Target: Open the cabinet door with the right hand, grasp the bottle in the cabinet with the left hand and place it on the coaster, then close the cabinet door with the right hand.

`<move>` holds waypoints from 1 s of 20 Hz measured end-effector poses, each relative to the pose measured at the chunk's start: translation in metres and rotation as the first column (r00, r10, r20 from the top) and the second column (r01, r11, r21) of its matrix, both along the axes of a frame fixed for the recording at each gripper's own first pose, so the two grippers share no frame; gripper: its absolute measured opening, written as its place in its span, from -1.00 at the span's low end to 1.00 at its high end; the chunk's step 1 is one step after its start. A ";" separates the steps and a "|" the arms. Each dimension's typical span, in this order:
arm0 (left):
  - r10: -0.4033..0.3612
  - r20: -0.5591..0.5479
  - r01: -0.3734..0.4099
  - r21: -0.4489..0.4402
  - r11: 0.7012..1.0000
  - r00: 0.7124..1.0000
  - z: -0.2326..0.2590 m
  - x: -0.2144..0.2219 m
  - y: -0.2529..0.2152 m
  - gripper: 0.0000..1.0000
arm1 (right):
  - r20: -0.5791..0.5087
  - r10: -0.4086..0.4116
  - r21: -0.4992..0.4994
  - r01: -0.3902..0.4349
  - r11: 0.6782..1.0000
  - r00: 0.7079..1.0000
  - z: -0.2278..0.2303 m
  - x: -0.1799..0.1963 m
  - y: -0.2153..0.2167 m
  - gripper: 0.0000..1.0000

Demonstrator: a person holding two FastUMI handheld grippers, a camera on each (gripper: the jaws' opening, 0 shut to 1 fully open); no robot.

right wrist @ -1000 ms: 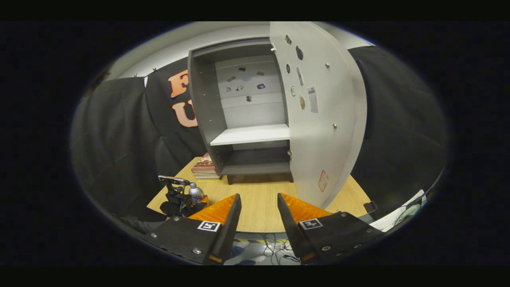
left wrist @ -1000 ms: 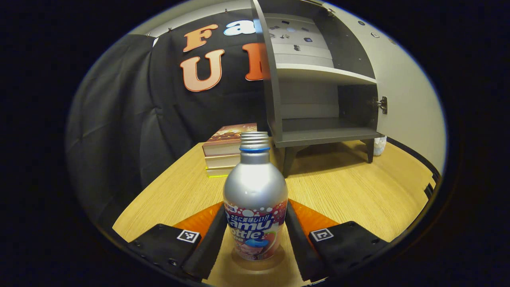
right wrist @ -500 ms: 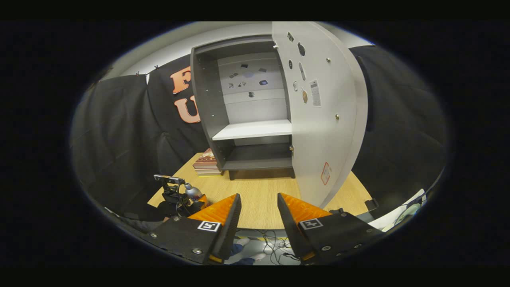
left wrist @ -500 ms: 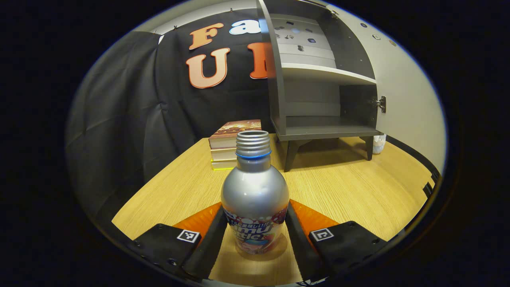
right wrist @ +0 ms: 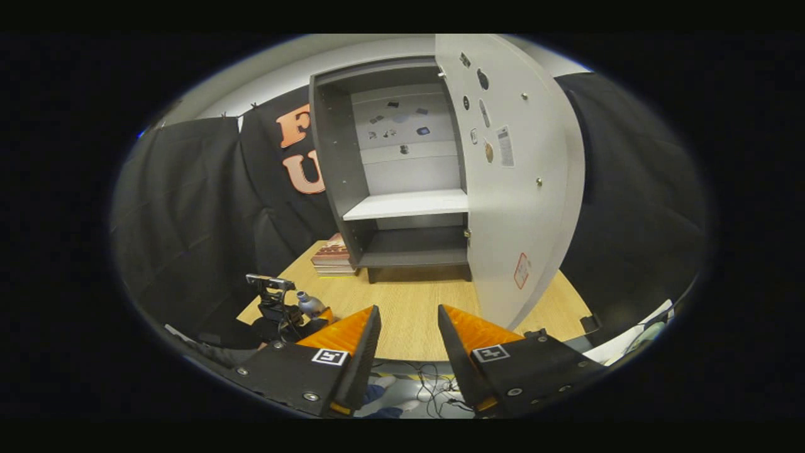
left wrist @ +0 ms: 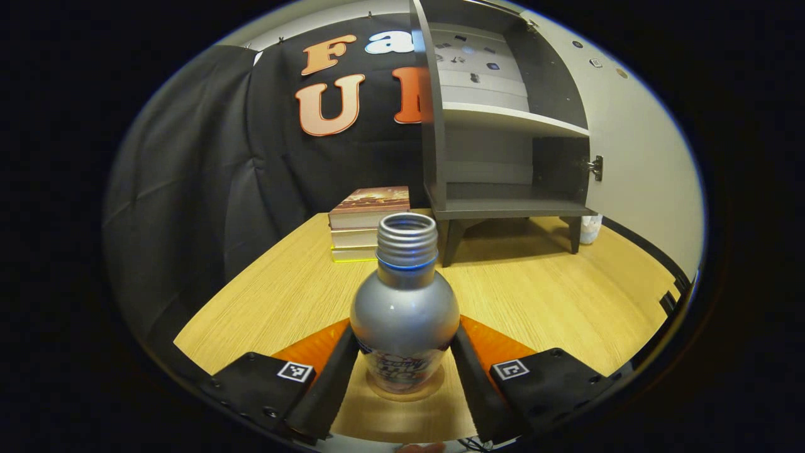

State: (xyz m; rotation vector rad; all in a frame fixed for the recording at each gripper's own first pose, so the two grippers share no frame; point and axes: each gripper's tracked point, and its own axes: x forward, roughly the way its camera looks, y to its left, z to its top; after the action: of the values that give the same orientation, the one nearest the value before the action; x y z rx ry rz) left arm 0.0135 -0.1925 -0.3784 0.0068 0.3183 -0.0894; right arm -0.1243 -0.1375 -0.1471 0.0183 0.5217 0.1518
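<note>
We see left gripper [left wrist: 402, 377] fingers clasping uncapped bottle [left wrist: 404, 308] near table [left wrist: 541, 296] front edge, right gripper [right wrist: 407, 352] fingers apart, empty, cabinet door [right wrist: 516, 189] open

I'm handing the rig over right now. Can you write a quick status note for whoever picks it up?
Left hand-held gripper: both fingers against the bottle, which stands upright low over the table near its front edge. Whether it rests on a coaster can't be told.
Right hand-held gripper: open, holding nothing, back from the table's front edge.
Cabinet: door swung wide open, both shelves bare. A stack of books lies beside it.
Done: door opened, bottle taken out.
Left: confirm placement on the coaster, release, close the door with the right.
</note>
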 end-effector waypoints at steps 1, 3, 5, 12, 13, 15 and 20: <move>0.003 0.015 -0.003 0.013 1.000 1.000 0.005 0.001 0.001 0.80 | 0.004 0.000 0.003 0.000 1.000 1.000 0.000 -0.001 -0.001 0.15; 0.012 0.033 -0.013 0.030 0.999 0.999 0.012 0.002 0.003 0.88 | 0.011 -0.002 0.009 0.002 1.000 1.000 0.002 -0.002 -0.004 0.15; 0.011 0.041 -0.012 0.020 1.000 0.999 0.018 0.003 0.002 0.91 | 0.022 -0.003 0.019 0.003 1.000 1.000 0.004 -0.003 -0.006 0.15; 0.030 0.092 -0.033 0.027 0.999 0.995 0.055 0.000 0.010 0.92 | 0.070 -0.003 0.058 -0.001 0.998 0.998 0.017 -0.007 -0.011 0.15; 0.028 0.106 -0.031 0.028 0.999 0.994 0.064 0.000 0.011 0.92 | 0.080 -0.005 0.064 0.000 0.998 0.997 0.021 -0.007 -0.011 0.15; 0.022 0.129 -0.026 0.030 0.999 0.991 0.081 -0.001 0.010 0.92 | 0.110 -0.008 0.078 -0.001 0.997 0.994 0.033 -0.007 -0.012 0.16; 0.004 0.233 -0.001 -0.012 1.000 0.972 0.156 -0.007 0.000 0.92 | 0.207 -0.011 0.074 -0.005 0.997 0.978 0.070 -0.002 -0.021 0.16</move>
State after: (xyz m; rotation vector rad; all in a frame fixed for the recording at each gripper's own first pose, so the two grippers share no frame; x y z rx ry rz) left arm 0.0060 -0.1924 -0.2227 0.0052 0.0827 -0.0873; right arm -0.1264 -0.1589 -0.0770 0.0748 0.3079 0.1679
